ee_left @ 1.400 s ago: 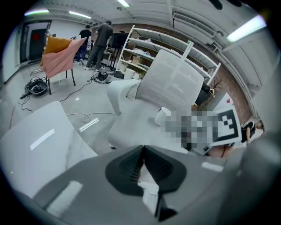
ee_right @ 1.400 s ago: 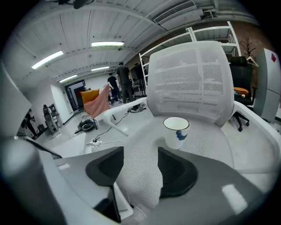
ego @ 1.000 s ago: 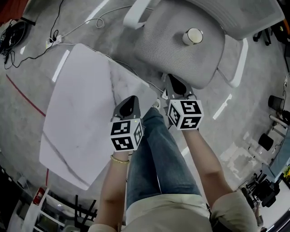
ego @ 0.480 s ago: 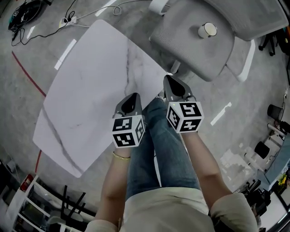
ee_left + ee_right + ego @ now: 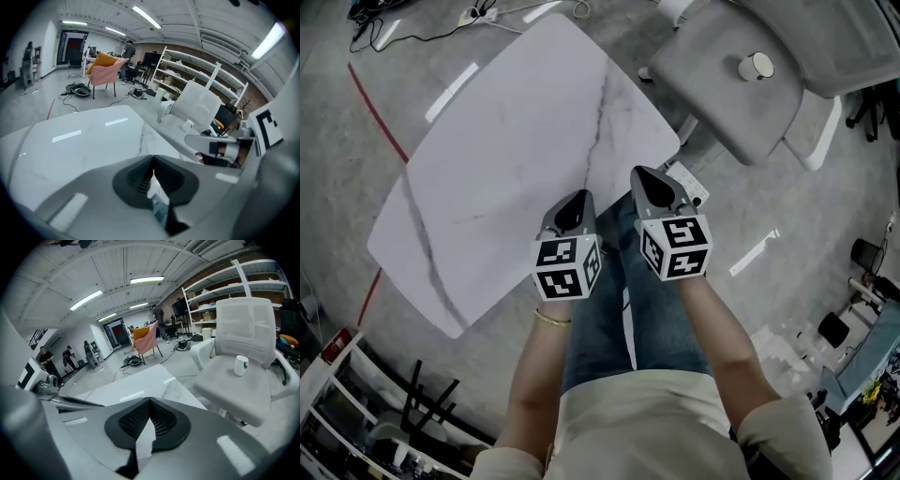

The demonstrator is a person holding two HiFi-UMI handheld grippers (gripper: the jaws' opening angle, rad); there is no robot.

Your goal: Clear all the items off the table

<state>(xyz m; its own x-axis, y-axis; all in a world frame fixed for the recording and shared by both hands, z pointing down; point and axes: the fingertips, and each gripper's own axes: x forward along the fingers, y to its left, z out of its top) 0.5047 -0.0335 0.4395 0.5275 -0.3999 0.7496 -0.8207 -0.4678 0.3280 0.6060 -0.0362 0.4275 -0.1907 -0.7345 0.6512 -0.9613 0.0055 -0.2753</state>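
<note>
left gripper (image 5: 573, 212) and right gripper (image 5: 653, 186) side by side, jaws closed, empty, both angled downward

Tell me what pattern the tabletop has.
White with thin grey veins, like marble; the tabletop shows best in the head view.

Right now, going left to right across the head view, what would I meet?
Red floor line → white marble table → left claw → right claw → white cup on the grey chair.

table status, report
Both shut, empty: left gripper, right gripper. Top of table bare. One cup on chair seat. Nothing in the way.
</note>
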